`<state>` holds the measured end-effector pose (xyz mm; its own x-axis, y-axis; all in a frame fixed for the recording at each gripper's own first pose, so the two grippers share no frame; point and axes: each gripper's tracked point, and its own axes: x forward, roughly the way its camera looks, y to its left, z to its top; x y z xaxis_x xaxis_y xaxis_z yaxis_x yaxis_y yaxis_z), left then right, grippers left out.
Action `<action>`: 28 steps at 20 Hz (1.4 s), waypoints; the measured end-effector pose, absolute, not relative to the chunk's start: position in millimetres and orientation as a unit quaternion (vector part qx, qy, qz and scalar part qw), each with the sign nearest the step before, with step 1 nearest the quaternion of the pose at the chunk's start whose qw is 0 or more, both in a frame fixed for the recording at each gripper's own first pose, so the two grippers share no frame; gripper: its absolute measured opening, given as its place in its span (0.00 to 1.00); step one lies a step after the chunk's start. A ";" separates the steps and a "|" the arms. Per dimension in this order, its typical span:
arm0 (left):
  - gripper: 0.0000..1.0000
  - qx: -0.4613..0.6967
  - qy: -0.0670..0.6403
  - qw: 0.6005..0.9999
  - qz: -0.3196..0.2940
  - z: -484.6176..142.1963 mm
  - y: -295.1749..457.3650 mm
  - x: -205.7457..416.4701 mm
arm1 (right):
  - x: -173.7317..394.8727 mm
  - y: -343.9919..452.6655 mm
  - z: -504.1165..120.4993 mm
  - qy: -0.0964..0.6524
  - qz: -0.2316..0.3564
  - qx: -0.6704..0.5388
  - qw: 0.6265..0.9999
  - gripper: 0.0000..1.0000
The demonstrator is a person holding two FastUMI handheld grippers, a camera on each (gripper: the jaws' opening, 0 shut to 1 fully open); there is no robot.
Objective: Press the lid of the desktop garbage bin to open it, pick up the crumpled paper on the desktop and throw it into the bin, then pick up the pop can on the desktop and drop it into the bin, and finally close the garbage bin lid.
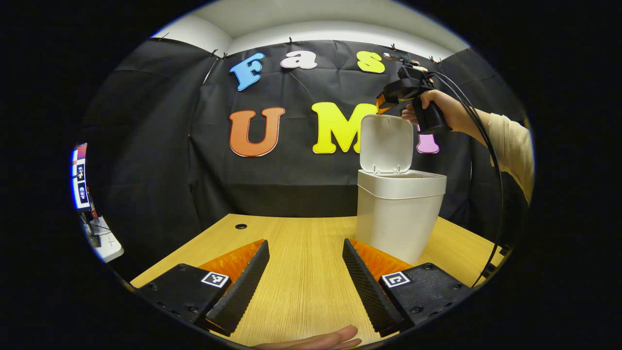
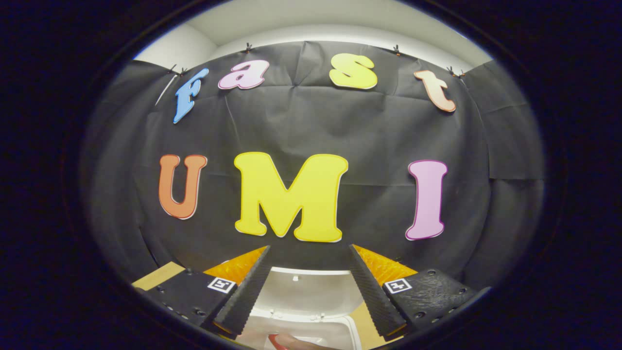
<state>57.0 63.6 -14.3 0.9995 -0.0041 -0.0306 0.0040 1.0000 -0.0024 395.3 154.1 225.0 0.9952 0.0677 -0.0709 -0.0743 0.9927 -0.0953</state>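
Note:
The white desktop bin [image 1: 399, 218] stands on the wooden table [image 1: 296, 233], its lid [image 1: 386, 143] swung up and upright. My left gripper [image 1: 305, 248] hovers low over the table just left of the bin, open, with nothing between its fingers. A hand holds my right gripper [image 1: 385, 103] above the raised lid's top edge. In the right gripper view, my right gripper [image 2: 308, 253] is open and empty, looking over the lid [image 2: 306, 291] and the bin's mouth [image 2: 335, 333]. A reddish thing [image 2: 279, 341] shows at that view's bottom edge; I cannot tell what it is.
Black cables [image 1: 491, 160] hang from the right gripper down past the table's right edge. A round hole [image 1: 241, 226] marks the table's far left. A screen [image 1: 80, 177] and a white stand sit off to the left. Fingers of a hand [image 1: 320, 340] lie at the near edge.

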 end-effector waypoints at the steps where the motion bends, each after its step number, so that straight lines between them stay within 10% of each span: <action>1: 0.98 -0.003 0.012 1.000 0.001 -12.5 64.5 57.2 | 393.6 154.5 225.7 0.031 0.035 -0.049 0.998 0.96; 28: 0.98 -0.022 0.018 1.000 0.014 -9.1 78.7 51.2 | 341.1 141.6 142.1 0.212 0.015 -0.102 0.972 0.95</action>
